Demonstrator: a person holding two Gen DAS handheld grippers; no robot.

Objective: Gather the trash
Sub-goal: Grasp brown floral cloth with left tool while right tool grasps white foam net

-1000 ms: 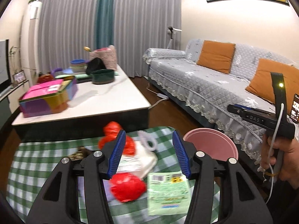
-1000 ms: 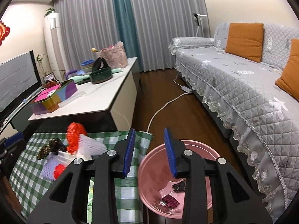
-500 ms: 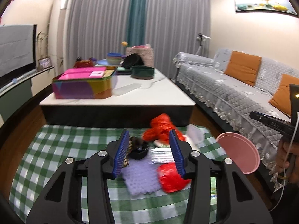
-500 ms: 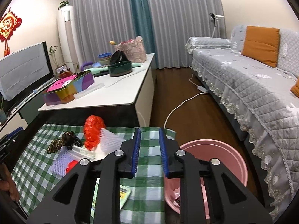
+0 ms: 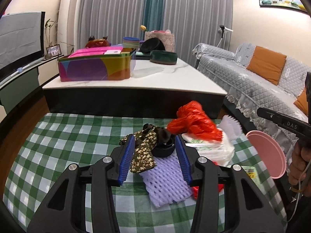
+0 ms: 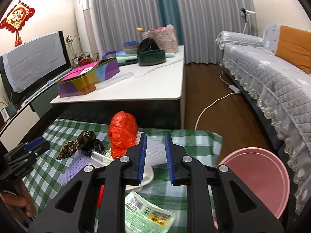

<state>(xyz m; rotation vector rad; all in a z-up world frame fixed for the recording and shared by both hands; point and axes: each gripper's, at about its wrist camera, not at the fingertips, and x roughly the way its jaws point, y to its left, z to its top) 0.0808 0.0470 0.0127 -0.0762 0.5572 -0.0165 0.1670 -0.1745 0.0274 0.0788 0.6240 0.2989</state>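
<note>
Left tongs wide over floral cloth; right tongs part-open (both empty)

place: home living room | signs: quilted grey sofa with orange cushions | floor-length curtains | covered television | low white table | framed picture | wooden floor

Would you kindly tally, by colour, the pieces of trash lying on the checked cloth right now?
Red: 2, the crumpled red bag and a smaller red scrap
Purple: 1, the foam net
White: 2, the white foam net and plastic wrapper
Green: 1, the packet
Dark: 1, the floral scrunchie
Total: 7
</note>
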